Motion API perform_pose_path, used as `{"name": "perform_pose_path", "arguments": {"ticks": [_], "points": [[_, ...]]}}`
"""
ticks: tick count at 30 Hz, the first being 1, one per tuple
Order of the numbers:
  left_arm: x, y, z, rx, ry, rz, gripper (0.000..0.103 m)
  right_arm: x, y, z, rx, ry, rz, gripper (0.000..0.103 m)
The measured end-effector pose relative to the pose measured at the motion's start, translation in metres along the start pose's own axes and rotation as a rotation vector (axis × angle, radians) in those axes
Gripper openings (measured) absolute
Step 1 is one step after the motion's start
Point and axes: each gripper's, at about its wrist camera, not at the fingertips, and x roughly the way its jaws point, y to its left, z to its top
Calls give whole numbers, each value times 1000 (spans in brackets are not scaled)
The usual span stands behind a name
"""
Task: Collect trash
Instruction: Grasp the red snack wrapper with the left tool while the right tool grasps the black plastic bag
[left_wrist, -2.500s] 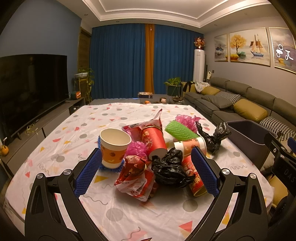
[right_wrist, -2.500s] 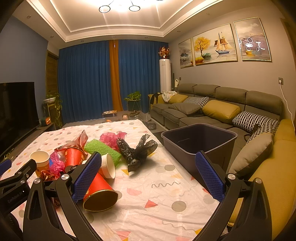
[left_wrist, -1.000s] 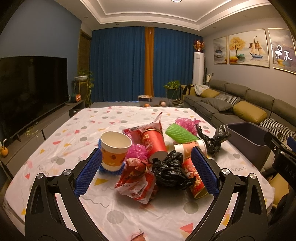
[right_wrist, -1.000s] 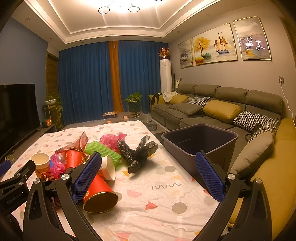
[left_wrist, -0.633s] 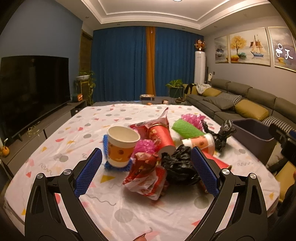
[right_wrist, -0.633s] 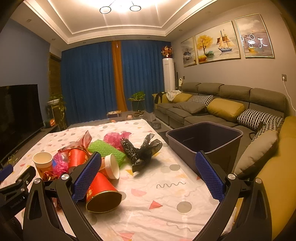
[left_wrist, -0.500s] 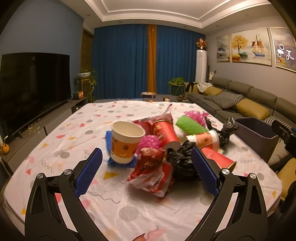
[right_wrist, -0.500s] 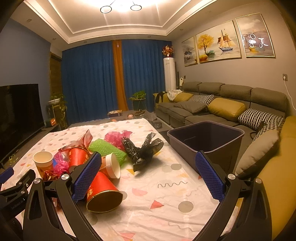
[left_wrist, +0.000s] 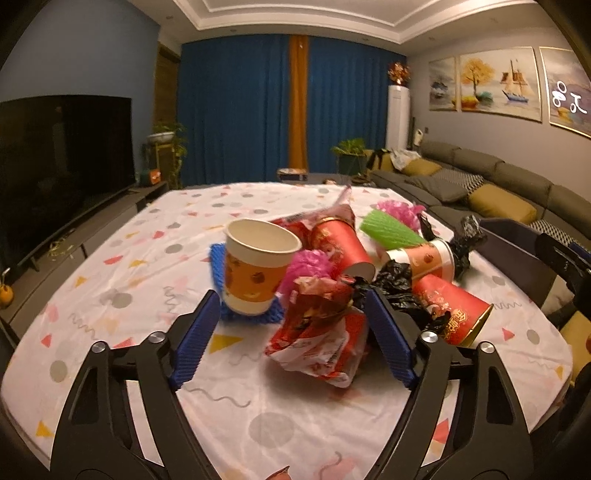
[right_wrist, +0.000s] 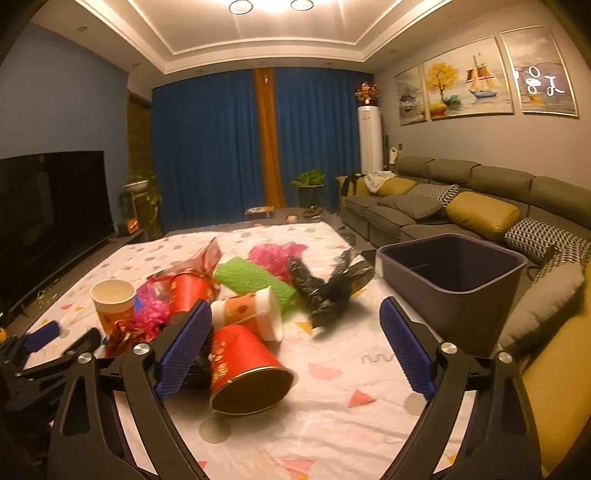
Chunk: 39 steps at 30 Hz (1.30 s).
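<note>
We see the table (left_wrist: 140, 258), draped in a white cloth with coloured dots and triangles, spreading out ahead of both grippers. Beyond the right gripper's right finger stands the dark bin (right_wrist: 452, 273), just past the table's edge and well apart from the fingers. The trash heap lies mid-table, straight ahead of our left gripper (left_wrist: 291, 341) and off to the left of our right gripper (right_wrist: 295, 347).

Our left gripper's blue-padded fingers are spread wide with nothing between them gripped. A crumpled red and white wrapper (left_wrist: 321, 339) sits right between the fingertips, nearer the right pad; whether it touches that pad we cannot tell. Just beyond the left fingertip an orange paper cup (left_wrist: 258, 269) stands upright on a blue mesh sleeve (left_wrist: 218, 266). Behind the wrapper lie a crumpled black bag (left_wrist: 399, 284), a pink pom-pom (left_wrist: 306, 266) and a tipped red cup (left_wrist: 343, 247).

Our right gripper is likewise spread wide and holds nothing. A red cup on its side (right_wrist: 247, 369) lies just inside the left finger, its gold-rimmed mouth facing us. Behind it a white-rimmed orange cup (right_wrist: 251, 310) lies tipped, then a green mesh sleeve (right_wrist: 255, 277) and a second black bag (right_wrist: 328, 280) farther ahead, between the fingers.
</note>
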Motion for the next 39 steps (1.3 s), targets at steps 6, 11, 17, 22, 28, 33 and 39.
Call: {"name": "perform_pose_path", "arguments": {"ticks": [6,11,17,22,28,33,39], "points": [[28,-3,1,-14,83,-63,55,9,17,-7,-21,35,67,75],[36,2,1,-30,104,-104,21,17,38,-13,-67,64,128,74],[32,10,-1,-53,93,-123,11,28,62,-24,-109,116,199,64],[15,25,-3,-78,67,-107,10,39,76,-32,-115,171,241,60],[2,45,-4,-119,49,-91,10,55,87,-37,-110,230,269,60],[-3,56,-3,-140,37,-79,10,68,100,-41,-132,260,271,54],[-5,60,-3,-145,34,-78,10,86,104,-44,-120,325,274,38]]}}
